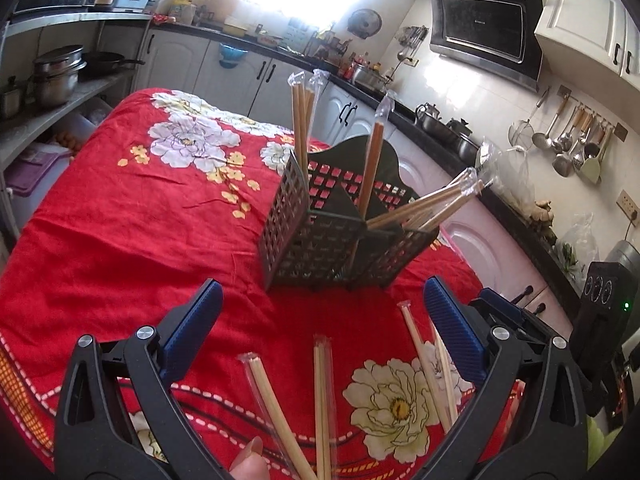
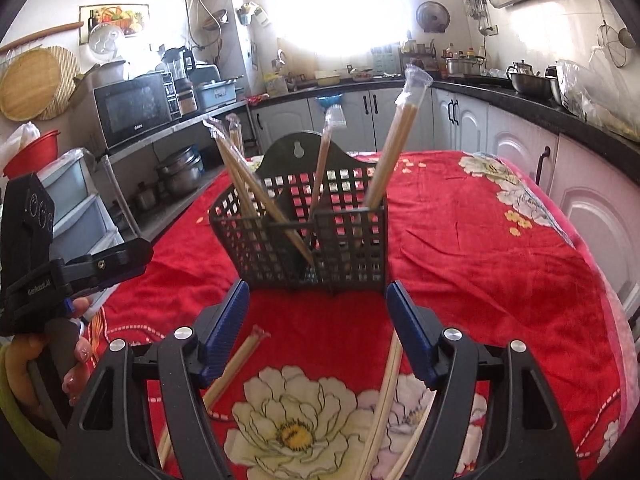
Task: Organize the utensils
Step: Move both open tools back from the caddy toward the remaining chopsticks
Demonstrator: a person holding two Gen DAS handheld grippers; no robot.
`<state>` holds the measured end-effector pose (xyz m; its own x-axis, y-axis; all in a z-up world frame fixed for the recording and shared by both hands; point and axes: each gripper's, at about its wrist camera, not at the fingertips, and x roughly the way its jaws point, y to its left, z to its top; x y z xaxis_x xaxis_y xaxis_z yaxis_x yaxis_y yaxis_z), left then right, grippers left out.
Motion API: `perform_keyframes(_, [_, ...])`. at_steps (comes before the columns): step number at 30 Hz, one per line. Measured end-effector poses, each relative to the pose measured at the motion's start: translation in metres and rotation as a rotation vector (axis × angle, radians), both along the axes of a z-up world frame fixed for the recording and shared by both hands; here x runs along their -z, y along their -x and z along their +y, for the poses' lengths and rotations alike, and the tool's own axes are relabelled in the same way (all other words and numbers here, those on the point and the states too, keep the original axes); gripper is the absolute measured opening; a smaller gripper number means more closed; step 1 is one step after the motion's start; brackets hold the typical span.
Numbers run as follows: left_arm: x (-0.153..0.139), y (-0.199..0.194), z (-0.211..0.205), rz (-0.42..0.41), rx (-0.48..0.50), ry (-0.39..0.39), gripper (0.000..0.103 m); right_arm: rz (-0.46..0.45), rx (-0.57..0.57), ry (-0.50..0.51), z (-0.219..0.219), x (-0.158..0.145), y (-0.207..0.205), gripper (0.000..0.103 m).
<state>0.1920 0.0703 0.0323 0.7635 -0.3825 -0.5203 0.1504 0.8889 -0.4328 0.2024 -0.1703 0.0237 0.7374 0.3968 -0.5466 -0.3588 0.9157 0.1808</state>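
A dark lattice utensil holder (image 1: 320, 232) (image 2: 304, 236) stands on the red flowered tablecloth (image 1: 140, 208) with several plastic-wrapped chopstick pairs upright or leaning in its compartments. More wrapped chopstick pairs (image 1: 322, 400) (image 2: 384, 400) lie loose on the cloth in front of it. My left gripper (image 1: 320, 292) hovers open above the loose pairs, nothing between its blue pads. My right gripper (image 2: 318, 292) is open too, just short of the holder, with loose pairs lying beneath it. The left gripper's body (image 2: 60, 276) and the hand holding it show at the left of the right wrist view.
Kitchen counters (image 2: 520, 96) with pots run behind the table. White cabinets (image 1: 480, 240) stand close along its right edge. A shelf (image 1: 52, 108) with pans and a microwave (image 2: 132, 108) are on the left. Ladles (image 1: 572, 144) hang on the wall.
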Motion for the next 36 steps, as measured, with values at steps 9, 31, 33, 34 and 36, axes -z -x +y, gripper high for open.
perform_keyframes(9, [0.01,0.005,-0.002,0.03,0.007,-0.005,0.093,0.036,-0.007,0.022,-0.005,0.013,0.009,0.069])
perform_keyframes(31, [0.06,0.018,-0.012,0.185,0.041,-0.034,0.093,0.124,-0.024,0.056,-0.007,0.041,0.009,0.069])
perform_keyframes(33, [0.066,0.019,-0.013,0.2,0.044,-0.041,0.093,0.131,-0.026,0.055,-0.006,0.043,0.009,0.069])
perform_keyframes(34, [0.067,0.018,-0.014,0.207,0.045,-0.041,0.093,0.139,-0.025,0.056,-0.007,0.045,0.007,0.069])
perform_keyframes(36, [0.071,0.017,-0.015,0.22,0.047,-0.04,0.093,0.147,-0.022,0.061,-0.007,0.047,0.006,0.069])
